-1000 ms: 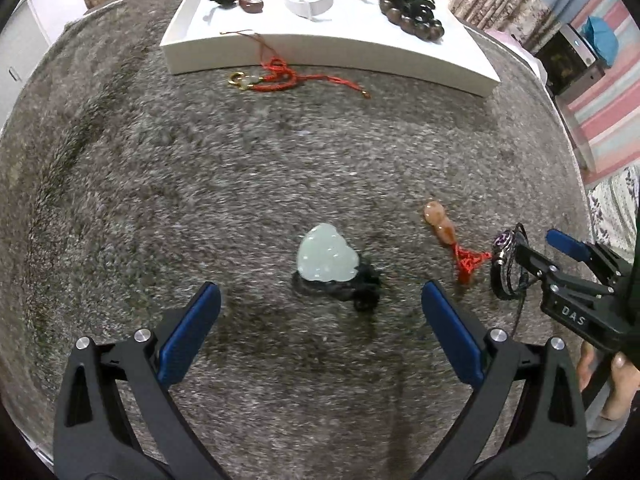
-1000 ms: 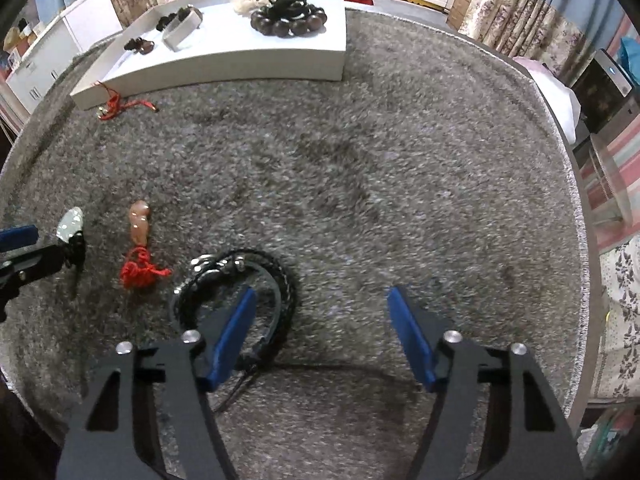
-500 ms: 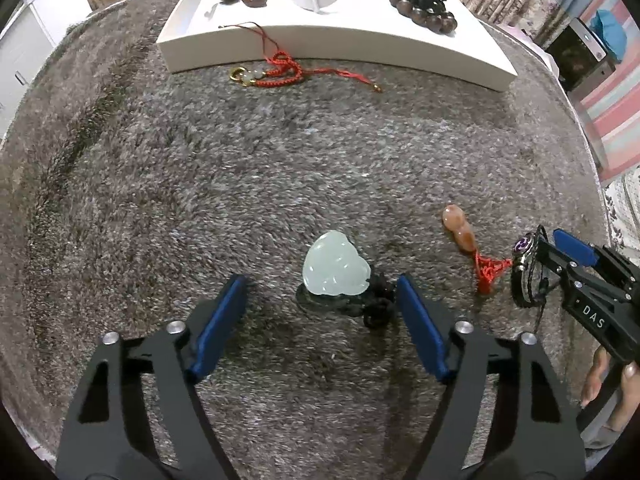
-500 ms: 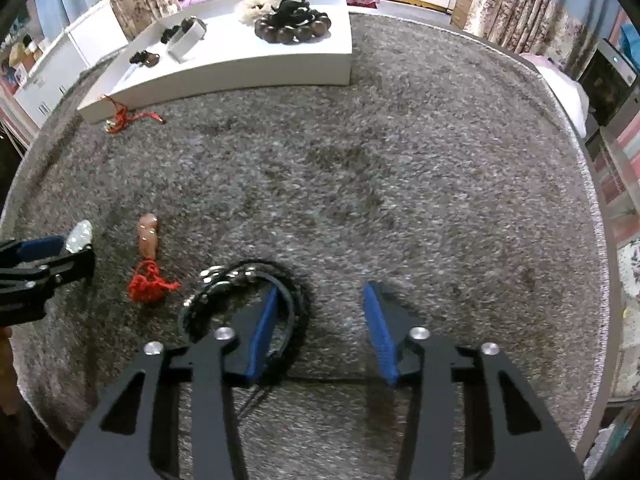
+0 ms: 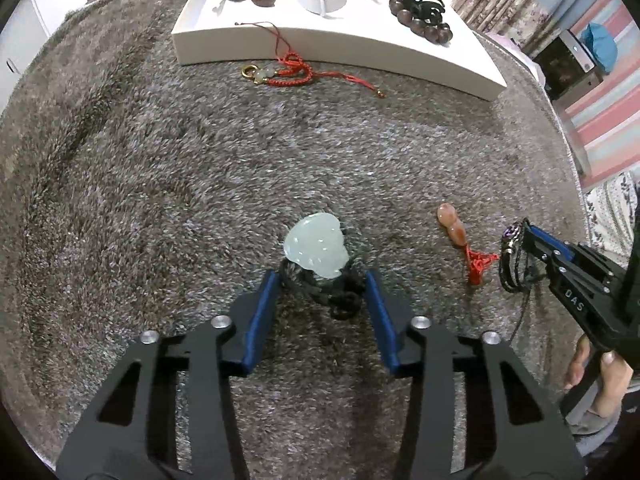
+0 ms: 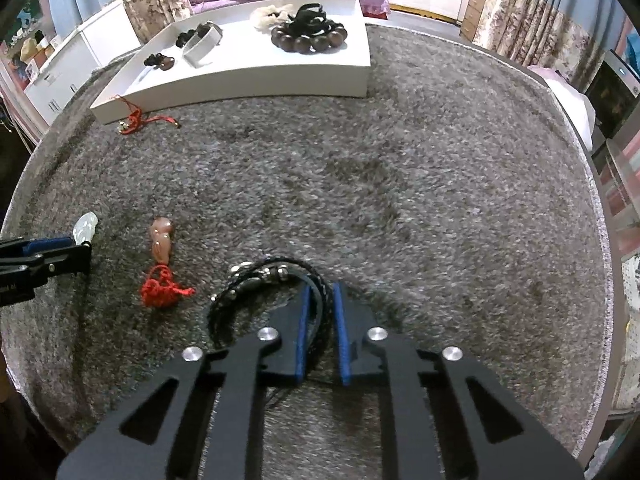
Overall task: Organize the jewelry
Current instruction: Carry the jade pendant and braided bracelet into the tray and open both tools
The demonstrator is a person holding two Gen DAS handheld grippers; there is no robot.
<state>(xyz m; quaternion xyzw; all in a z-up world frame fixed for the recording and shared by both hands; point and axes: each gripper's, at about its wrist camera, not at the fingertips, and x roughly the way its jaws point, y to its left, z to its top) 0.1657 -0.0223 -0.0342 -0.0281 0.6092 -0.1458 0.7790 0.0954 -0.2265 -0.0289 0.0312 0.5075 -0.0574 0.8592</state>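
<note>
I see far white tray (image 6: 256,76) holding bead bracelet (image 6: 308,38); left gripper (image 5: 322,284) closing around jade pendant (image 5: 316,246), right gripper (image 6: 320,312) closing, clamped on black braided bracelet (image 6: 256,280).

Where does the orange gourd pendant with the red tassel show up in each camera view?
Left wrist view: the orange gourd pendant lies right of centre on the rug, between the pale green pendant and the right tongs.
Right wrist view: the gourd pendant lies at lower left, beside the black braided bracelet.
Shared landmark: the white tray at the top of both views.
</note>
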